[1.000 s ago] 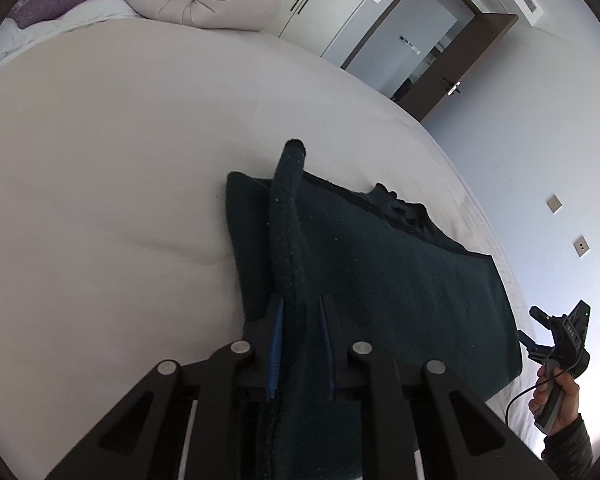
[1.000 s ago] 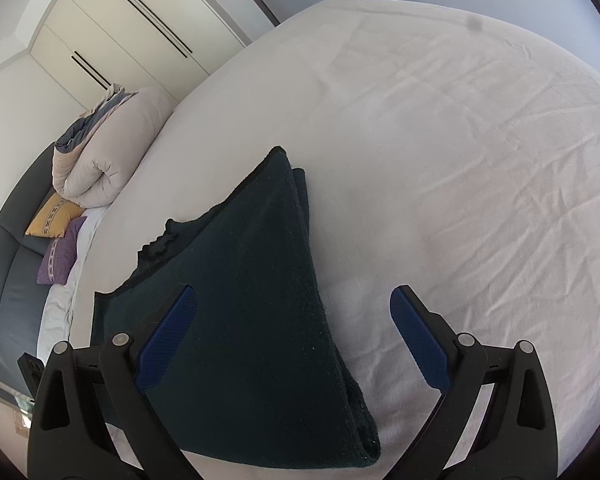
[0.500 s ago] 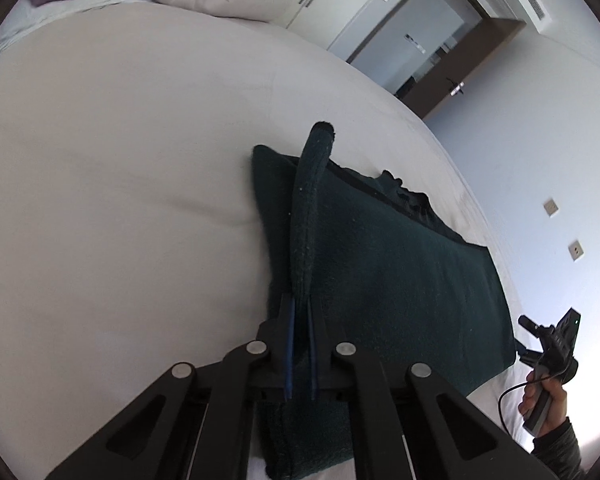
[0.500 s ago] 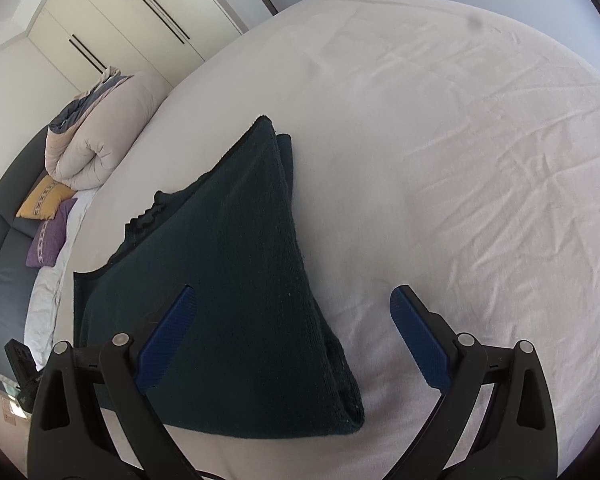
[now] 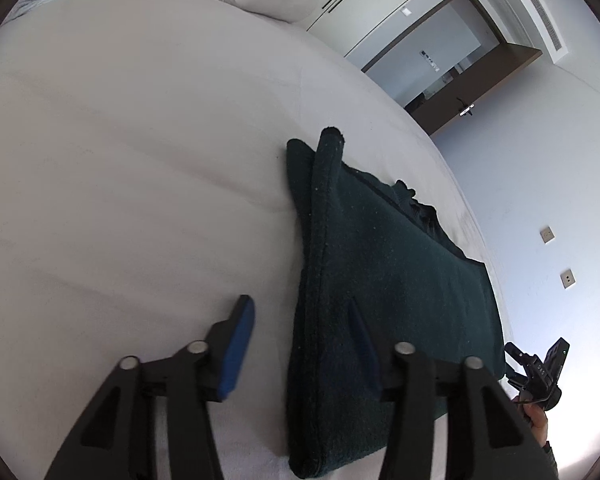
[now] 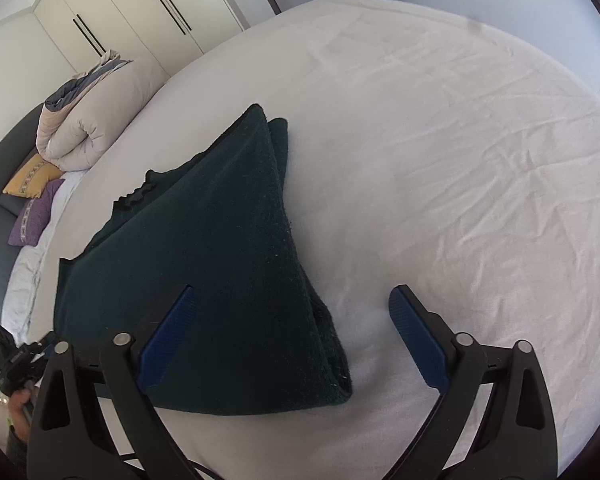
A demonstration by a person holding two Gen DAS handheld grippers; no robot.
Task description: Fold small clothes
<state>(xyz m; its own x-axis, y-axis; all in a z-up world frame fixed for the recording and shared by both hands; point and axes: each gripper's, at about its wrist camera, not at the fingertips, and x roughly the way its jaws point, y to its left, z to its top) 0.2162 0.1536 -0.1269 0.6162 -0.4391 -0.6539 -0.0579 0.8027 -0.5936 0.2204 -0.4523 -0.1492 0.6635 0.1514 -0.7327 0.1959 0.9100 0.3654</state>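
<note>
Left gripper (image 5: 304,344): jaws spread wide, nothing clamped between them. The left blue pad (image 5: 236,350) sits over bare bed sheet (image 5: 120,200). The right finger lies against the upper face of the dark green garment (image 5: 380,280), its pad partly sunk in the pile. The garment's raised fold edge runs up between the two fingers, clear of the left pad.

Right gripper (image 6: 296,340): jaws also spread wide, nothing clamped. The left blue pad (image 6: 168,344) is over the top face of the garment (image 6: 204,248); whether it touches the fabric cannot be determined. The right pad (image 6: 418,344) is over bare sheet, apart from the cloth. The garment's near folded corner lies between the two fingers.

Garment position: folded flat on the white bed (image 6: 440,160), in several layers, with one long thick folded edge. A ruffled trim shows along the far side. In the left wrist view, the far end of the fold edge stands slightly proud of the layer beneath.

Surroundings: a rolled beige duvet (image 6: 96,116) sits at the head of the bed, with a yellow cushion (image 6: 32,176) and a purple cushion (image 6: 36,212) beside it. A brown door (image 5: 472,92) stands open beyond the bed.
</note>
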